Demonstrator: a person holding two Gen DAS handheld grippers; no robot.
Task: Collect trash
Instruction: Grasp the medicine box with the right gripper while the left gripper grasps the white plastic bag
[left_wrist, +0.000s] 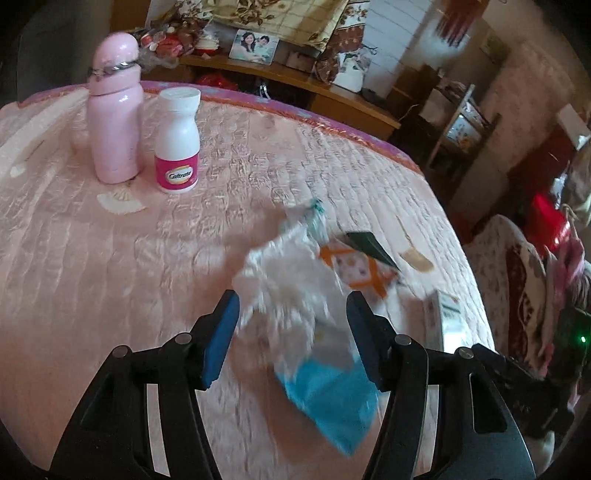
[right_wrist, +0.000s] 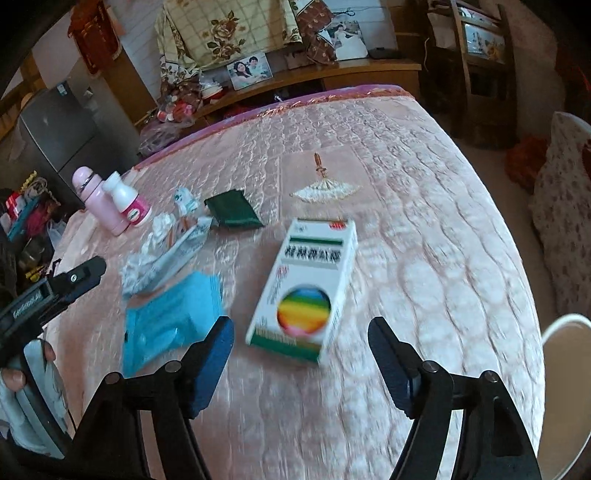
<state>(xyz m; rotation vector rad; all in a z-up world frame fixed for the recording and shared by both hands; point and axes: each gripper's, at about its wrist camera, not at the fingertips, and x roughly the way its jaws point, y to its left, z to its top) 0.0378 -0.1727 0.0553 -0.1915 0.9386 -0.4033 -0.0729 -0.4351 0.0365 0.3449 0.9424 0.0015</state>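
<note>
Left gripper (left_wrist: 291, 339), spread, above blue packet (left_wrist: 328, 398); right gripper (right_wrist: 301, 363), spread, before medicine box (right_wrist: 306, 291); approach step, next descend and pinch

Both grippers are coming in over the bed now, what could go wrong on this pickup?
1. The crumpled white wrapper overlaps the blue packet and the orange-patterned wrapper, so the open left hand-held gripper may lift only part of the pile.
2. The medicine box lies flat on the soft quilt; the open right hand-held gripper may push it rather than grip it.
</note>
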